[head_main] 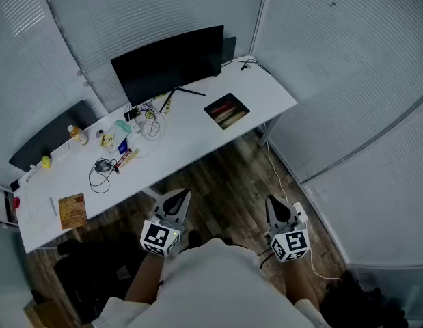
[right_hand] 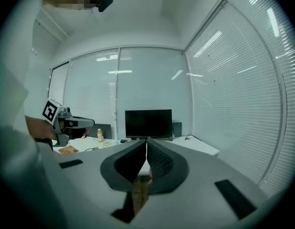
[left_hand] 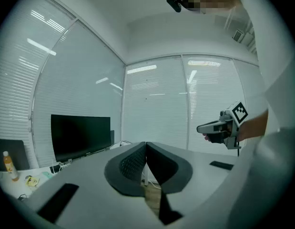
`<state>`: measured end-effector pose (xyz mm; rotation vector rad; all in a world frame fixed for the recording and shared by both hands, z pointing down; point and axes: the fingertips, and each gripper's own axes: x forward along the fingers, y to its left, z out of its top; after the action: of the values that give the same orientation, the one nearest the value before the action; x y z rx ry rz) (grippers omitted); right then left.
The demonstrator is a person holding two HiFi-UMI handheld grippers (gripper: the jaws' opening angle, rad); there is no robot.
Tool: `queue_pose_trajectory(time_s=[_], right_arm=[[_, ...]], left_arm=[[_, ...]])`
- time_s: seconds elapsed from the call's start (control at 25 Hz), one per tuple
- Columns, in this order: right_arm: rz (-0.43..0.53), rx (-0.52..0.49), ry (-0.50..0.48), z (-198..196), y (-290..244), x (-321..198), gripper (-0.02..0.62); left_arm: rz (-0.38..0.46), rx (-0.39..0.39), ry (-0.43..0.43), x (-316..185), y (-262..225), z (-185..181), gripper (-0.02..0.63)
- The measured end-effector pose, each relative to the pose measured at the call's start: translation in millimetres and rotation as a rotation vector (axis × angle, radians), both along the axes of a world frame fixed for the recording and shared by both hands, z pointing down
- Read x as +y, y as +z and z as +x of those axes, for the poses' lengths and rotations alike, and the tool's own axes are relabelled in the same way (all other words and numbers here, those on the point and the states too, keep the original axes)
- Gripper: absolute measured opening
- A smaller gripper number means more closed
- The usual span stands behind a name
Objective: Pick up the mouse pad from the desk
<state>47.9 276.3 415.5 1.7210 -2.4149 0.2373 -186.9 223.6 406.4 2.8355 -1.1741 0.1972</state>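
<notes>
The mouse pad [head_main: 226, 110], dark with a red and yellow picture, lies flat on the right part of the white desk [head_main: 190, 139], in front of the monitor's right end. Both grippers hang over the wooden floor on the near side of the desk, well short of the pad. My left gripper [head_main: 176, 199] [left_hand: 146, 148] has its jaws pressed together with nothing between them. My right gripper [head_main: 275, 206] [right_hand: 147, 145] is likewise shut and empty. Each gripper view shows the other gripper held level in a hand.
A black monitor [head_main: 171, 63] stands at the desk's back edge. Coiled cables [head_main: 100, 170], small packets, a bottle [head_main: 77, 134] and an orange booklet [head_main: 72, 210] crowd the desk's left half. A black chair [head_main: 88, 279] sits at the lower left. Blinds cover the glass walls.
</notes>
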Motion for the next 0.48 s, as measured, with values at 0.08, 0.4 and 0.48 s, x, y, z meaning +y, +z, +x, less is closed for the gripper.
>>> queue_pose_trajectory(time_s=[0.08,0.4,0.48], right_arm=[[0.004,0.003,-0.005,-1,1,-1,0.034],[-0.007,-0.015,0.014,-4,3,-9,0.034],[-0.009,-0.023,0.017,-6,3,-10,0.034]], left_arm=[[0.001,0.000,-0.003,-1,0,-2,0.018],[-0.006,-0.006,0.003,-10,4,-6,0.018],[-0.009,-0.005,0.005,-12,6,-9,0.018]])
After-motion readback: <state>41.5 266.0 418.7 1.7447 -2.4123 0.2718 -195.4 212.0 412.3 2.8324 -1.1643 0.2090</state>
